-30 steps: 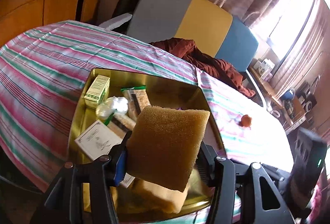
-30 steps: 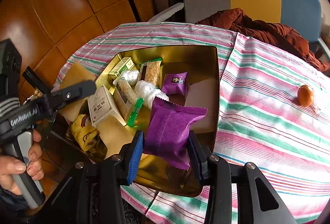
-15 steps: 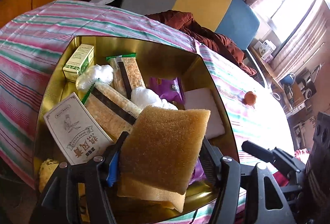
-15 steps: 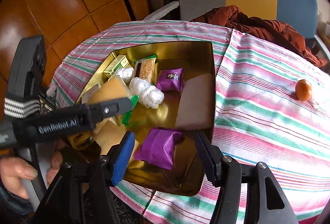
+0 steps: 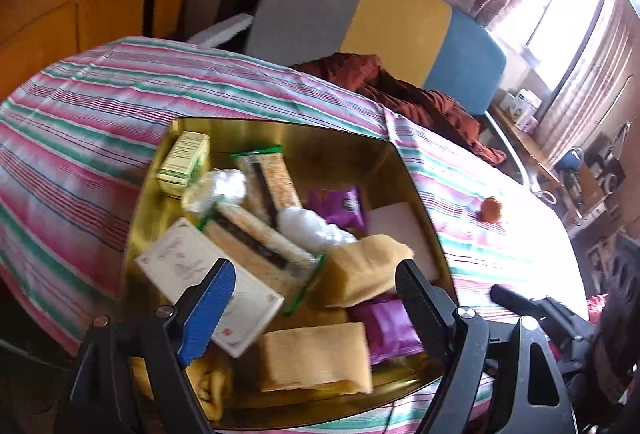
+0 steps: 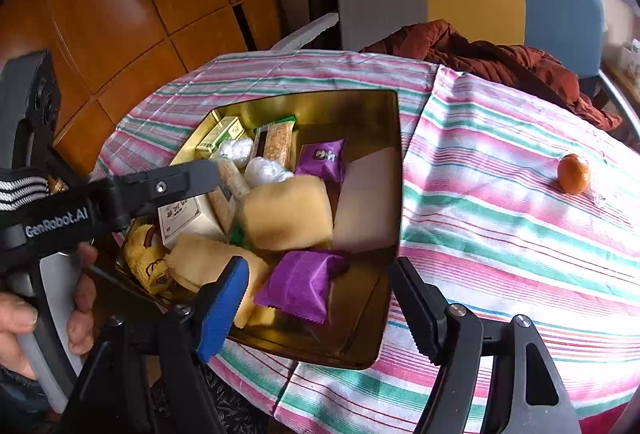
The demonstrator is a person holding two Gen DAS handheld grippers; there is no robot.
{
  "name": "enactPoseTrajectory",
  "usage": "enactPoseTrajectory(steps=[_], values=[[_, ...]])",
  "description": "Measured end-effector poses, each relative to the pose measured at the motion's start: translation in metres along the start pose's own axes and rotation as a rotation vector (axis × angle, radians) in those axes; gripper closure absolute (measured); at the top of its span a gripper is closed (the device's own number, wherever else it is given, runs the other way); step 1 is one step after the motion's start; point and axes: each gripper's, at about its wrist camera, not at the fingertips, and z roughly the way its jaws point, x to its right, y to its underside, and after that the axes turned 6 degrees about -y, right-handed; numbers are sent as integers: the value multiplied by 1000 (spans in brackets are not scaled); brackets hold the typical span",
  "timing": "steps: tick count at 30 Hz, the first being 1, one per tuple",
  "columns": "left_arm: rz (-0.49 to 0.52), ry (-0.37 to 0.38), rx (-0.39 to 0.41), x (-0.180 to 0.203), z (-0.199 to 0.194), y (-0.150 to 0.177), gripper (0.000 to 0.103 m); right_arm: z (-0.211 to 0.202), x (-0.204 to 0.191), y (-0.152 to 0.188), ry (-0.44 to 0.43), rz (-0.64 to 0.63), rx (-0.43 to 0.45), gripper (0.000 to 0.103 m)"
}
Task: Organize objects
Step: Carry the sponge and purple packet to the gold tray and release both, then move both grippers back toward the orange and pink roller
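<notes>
both grippers, left (image 5: 316, 274) and right (image 6: 320, 288), jaws opening and empty over the tin (image 6: 394, 114), sponge (image 6: 288, 212) and purple packet (image 6: 300, 284) lying inside among snacks; only the orange (image 6: 574, 174) left out on the cloth.

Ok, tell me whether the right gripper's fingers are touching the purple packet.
Apart. The right wrist view shows the purple packet lying in the gold tin, with clear gaps to both opening fingers of the right gripper.
</notes>
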Motion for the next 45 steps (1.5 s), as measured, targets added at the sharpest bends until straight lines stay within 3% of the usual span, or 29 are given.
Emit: enactPoseTrajectory(steps=[9,14,17,29,36,45], values=[[71,-133,99,4,-17,4,20,-10,-5,-3,91,-44,61,10],[123,-159,145,14,-27,3,20,-21,-1,-11,144,-64,104,6],[142,-157,153,20,-30,4,20,-25,5,-14,169,-58,113,1],[225,-122,157,50,-33,8,20,-41,49,-20,279,1,101,0],[283,-88,160,73,-34,8,20,-50,89,-26,332,62,85,0],[349,-42,142,103,-28,8,20,-76,150,-45,414,149,128,0]])
